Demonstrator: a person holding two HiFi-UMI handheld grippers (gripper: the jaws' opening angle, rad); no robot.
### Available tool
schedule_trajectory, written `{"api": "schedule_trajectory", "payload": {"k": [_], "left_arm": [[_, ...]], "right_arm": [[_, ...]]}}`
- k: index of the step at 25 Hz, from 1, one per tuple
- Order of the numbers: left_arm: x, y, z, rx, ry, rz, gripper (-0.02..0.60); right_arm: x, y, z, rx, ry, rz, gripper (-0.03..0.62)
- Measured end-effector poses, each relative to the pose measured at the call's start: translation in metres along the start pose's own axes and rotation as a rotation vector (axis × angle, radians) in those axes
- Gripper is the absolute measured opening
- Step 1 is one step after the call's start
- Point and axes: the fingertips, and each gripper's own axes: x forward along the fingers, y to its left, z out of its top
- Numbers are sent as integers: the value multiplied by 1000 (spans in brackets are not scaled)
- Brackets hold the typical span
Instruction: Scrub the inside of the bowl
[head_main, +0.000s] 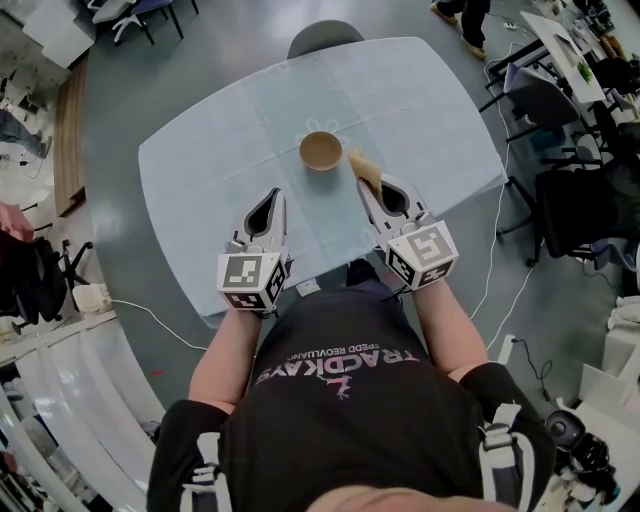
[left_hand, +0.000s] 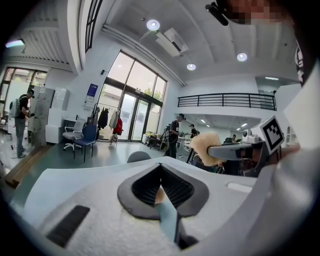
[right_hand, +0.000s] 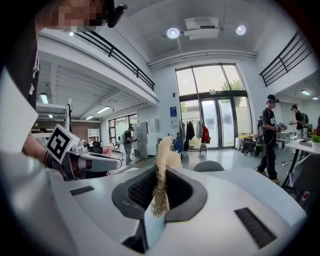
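Observation:
A brown bowl (head_main: 320, 150) stands upright near the middle of the table, on a pale blue cloth (head_main: 220, 150). My right gripper (head_main: 374, 190) is shut on a tan fibrous scrubber (head_main: 362, 167), whose free end points toward the bowl's right side without touching it. In the right gripper view the scrubber (right_hand: 162, 155) sticks up between the closed jaws of the right gripper (right_hand: 160, 192). My left gripper (head_main: 275, 195) hovers below and left of the bowl, shut and holding nothing. In the left gripper view its jaws (left_hand: 161, 175) meet, and the scrubber (left_hand: 205, 148) shows at the right.
A grey chair (head_main: 325, 38) stands at the table's far side. Office chairs (head_main: 560, 130) and cables are on the floor to the right. Several people stand around the hall in the gripper views, well away from the table.

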Motion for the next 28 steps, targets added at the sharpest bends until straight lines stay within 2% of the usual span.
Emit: {"api": "schedule_trajectory", "payload": {"k": [28], "left_arm": [[14, -13, 1, 17, 9, -24, 15]], "right_arm": [[0, -10, -9, 2, 37, 11, 32]]}}
